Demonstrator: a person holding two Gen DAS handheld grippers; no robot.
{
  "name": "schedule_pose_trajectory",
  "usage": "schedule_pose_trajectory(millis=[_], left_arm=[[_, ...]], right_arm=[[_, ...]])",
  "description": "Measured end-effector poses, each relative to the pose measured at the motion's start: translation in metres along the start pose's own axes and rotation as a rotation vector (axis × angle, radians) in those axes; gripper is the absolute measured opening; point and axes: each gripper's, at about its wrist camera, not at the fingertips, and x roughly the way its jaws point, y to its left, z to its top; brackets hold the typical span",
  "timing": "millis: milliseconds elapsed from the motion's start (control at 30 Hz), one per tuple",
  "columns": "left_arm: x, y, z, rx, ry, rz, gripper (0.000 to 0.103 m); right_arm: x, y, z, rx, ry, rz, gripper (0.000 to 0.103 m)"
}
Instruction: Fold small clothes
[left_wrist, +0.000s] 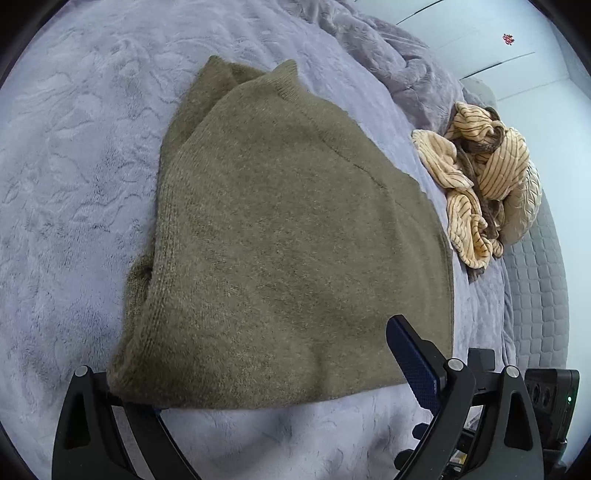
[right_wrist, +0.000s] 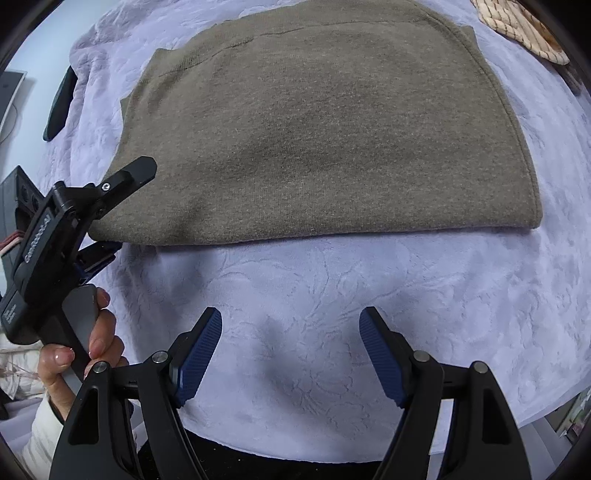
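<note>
Right gripper jaws apart over blanket; left gripper jaws straddle sweater corner, clamping unclear; label unreadable.

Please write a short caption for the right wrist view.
Open right gripper above the blanket; left gripper at the folded sweater's corner.

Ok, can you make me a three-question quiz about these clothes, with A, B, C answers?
1. Where is the striped cloth? A on the sweater; B beside it on the blanket; C in a gripper.
2. What colour is the sweater? A red; B olive-brown; C white.
3. How is the right gripper? A open and empty; B shut on the sweater; C shut on the striped cloth.
Answers: 1 B, blanket shows between them. 2 B, it looks so in both views. 3 A, its pads stand apart over bare blanket.
</note>
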Motion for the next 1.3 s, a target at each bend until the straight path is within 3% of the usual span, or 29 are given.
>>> schedule_pose_trajectory(millis=[400,867,933,967,1000,1033,1100,1200,1300], left_arm=[[0.012,-0.002,-0.005,0.055,0.014,0.111,0.097],[0.016,0.008,0.000,-0.020,-0.001,0.081,0.097],[0.014,0.006,-0.001,-0.003,-0.018,0.138,0.083],[0.014,0.004,-0.002,0.017,-0.022,0.218,0.062],[0.015,0.003,-0.002,0.028,-0.019,0.257,0.052],[0.013,0.003,-0.002,0.025,-0.028,0.260,0.048],[0.008,0.004,-0.003,0.028,-0.055,0.254,0.031],[0.002,-0.003,-0.006,0.115,-0.088,0.287,0.022],[0.002,-0.016,-0.013,0.228,-0.117,0.342,0.022]], right_arm=[[-0.005,-0.007,0.001,0.015,-0.014,-0.005,0.080],[-0.020,-0.011,0.016,-0.017,-0.063,-0.028,0.080],[-0.028,-0.010,0.026,-0.032,-0.085,-0.032,0.080],[-0.032,-0.009,0.031,-0.042,-0.095,-0.033,0.080],[-0.038,-0.006,0.038,-0.060,-0.110,-0.039,0.080],[-0.043,-0.001,0.045,-0.080,-0.124,-0.046,0.080],[-0.052,0.010,0.061,-0.124,-0.144,-0.052,0.080],[-0.065,0.031,0.085,-0.200,-0.165,-0.052,0.080],[-0.074,0.066,0.115,-0.291,-0.155,-0.038,0.080]])
